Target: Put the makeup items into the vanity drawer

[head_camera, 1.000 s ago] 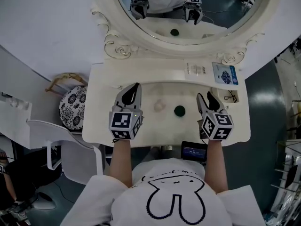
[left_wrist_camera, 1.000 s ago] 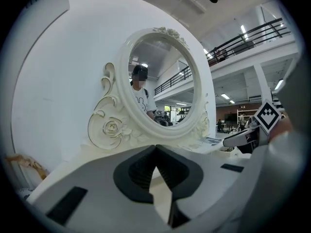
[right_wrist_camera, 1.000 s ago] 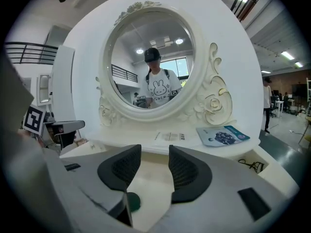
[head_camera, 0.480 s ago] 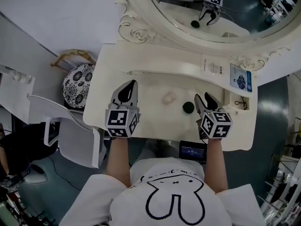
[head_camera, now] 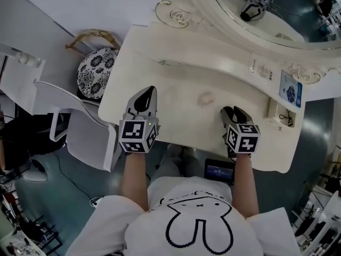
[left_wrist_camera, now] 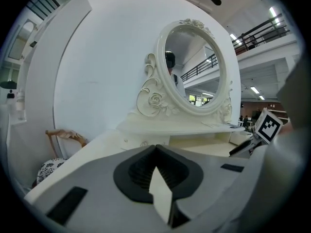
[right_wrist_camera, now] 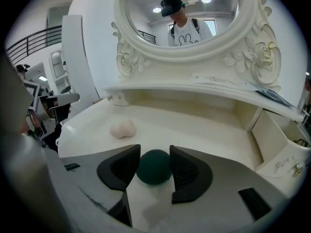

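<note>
A dark green round sponge rests on the cream vanity top, between the jaws of my right gripper. The jaws stand wide on either side of it and I see no squeeze. In the head view the right gripper covers that sponge. A pale pink sponge lies further in and to the left, also seen in the right gripper view. My left gripper hovers over the left part of the top, its jaws shut with nothing in them.
An oval mirror in a carved frame stands behind the top. At the right end is an open compartment with a dark item inside, and a leaflet beside it. A white chair and a patterned stool stand left.
My right gripper has slid left and forward over the green sponge, which now lies between its jaws. The head view has swung left. The left gripper has stayed shut.
</note>
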